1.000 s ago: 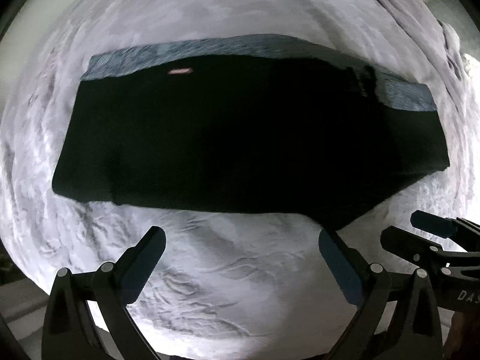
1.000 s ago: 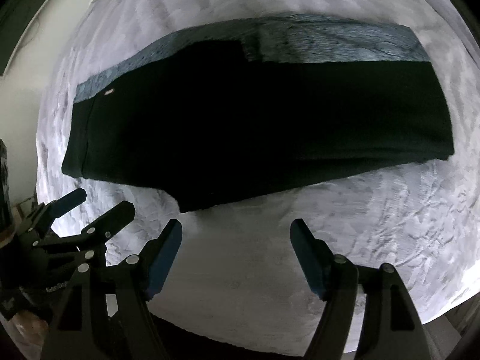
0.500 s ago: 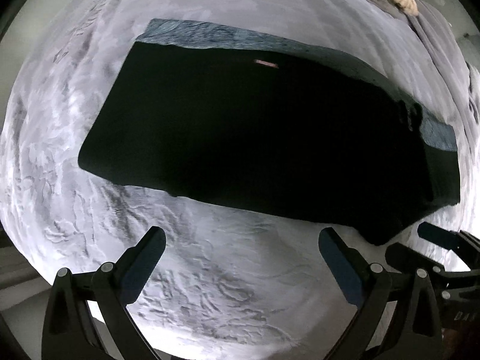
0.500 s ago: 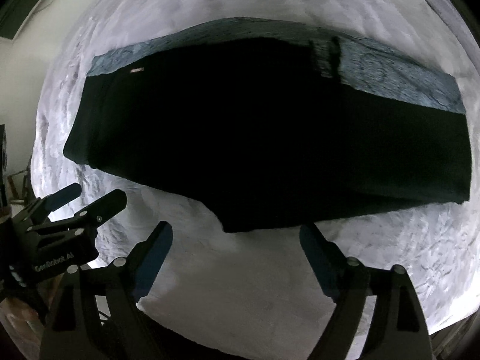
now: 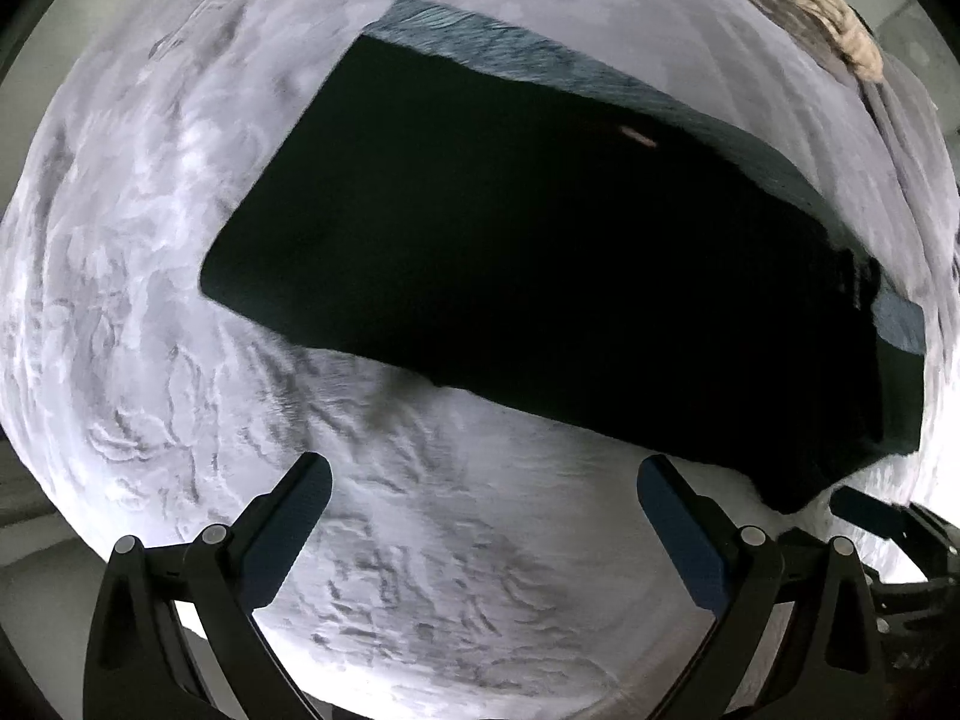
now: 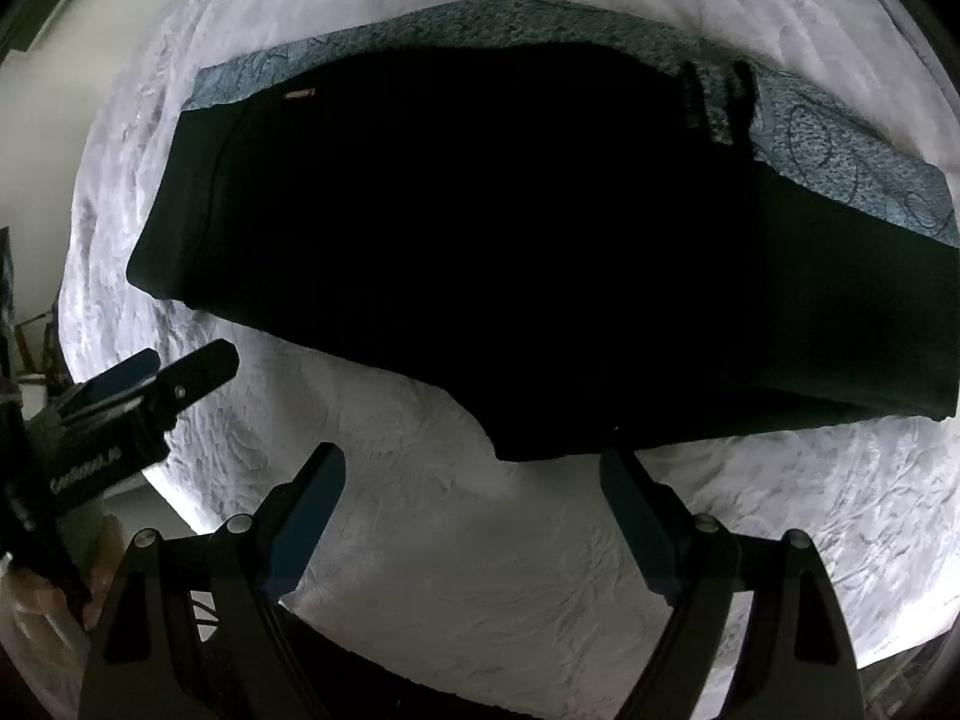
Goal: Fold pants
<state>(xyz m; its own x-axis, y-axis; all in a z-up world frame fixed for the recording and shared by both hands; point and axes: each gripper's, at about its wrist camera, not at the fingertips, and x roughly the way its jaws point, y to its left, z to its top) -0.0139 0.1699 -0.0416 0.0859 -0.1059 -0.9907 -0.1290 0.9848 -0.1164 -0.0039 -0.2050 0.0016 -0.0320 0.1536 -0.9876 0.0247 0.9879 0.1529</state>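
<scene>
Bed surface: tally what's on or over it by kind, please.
Black pants: 1
Blue-grey patterned cloth under the pants: 1
Grey bedspread: 1
Beige bundle at the far edge: 1
Open grippers, left gripper and right gripper: 2
Total: 6

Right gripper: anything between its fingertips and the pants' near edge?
Nothing but bare white bedcover, per the right wrist view; right gripper is open just short of the pants.
</scene>
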